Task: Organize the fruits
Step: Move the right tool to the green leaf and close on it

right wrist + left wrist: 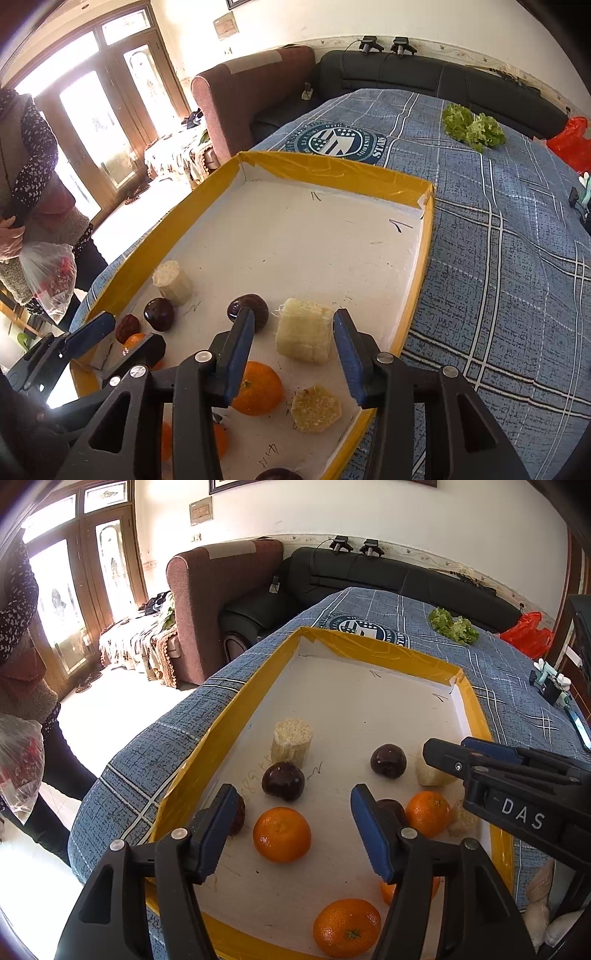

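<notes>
Oranges (281,833), dark plums (283,778) and pale cane chunks (305,329) lie loose in my yellow-rimmed tray (255,686) on the blue cloth (498,236). My left gripper (291,827) and right gripper (293,345) both hang released, grasping nothing.

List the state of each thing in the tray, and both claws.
left claw: open, holding nothing
right claw: open, astride the cane piece, pads not pressing
cane piece: upright on the tray floor
orange: loose, ahead of the left claw
dark fruit: resting free
tray: open, flat on the cloth
</notes>
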Available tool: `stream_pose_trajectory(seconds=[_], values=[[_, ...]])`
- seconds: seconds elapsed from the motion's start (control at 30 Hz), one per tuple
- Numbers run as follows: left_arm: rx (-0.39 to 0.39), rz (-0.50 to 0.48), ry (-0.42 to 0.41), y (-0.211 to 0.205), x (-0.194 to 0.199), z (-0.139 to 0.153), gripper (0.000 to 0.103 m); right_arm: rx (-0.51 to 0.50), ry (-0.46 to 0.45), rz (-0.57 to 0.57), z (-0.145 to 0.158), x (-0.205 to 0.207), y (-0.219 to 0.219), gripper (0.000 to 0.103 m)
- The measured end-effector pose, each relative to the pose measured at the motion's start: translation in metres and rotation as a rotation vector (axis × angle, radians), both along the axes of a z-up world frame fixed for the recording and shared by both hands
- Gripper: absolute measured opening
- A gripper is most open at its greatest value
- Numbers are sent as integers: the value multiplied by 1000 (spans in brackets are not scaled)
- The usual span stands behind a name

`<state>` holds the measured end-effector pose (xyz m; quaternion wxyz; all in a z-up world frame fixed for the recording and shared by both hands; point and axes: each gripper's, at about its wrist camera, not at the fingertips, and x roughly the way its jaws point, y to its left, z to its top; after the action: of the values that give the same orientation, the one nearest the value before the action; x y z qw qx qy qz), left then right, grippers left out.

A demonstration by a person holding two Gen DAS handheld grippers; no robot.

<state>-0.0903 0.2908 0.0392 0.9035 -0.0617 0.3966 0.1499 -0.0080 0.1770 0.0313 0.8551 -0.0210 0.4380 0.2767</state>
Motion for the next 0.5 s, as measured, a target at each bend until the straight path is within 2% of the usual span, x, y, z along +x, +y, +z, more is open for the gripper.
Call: stream_pose_trajectory(seconds=[0.2, 0.3, 0.5], values=[[9, -4, -21, -4, -9, 12, 69, 31, -16, -27, 12, -8, -14, 59], [2, -8, -49, -5, -17, 21, 71, 53, -21, -60, 18, -14, -35, 59], [-6, -40, -85, -17, -25, 34, 74, 64, -29, -202, 19, -15, -110, 63]])
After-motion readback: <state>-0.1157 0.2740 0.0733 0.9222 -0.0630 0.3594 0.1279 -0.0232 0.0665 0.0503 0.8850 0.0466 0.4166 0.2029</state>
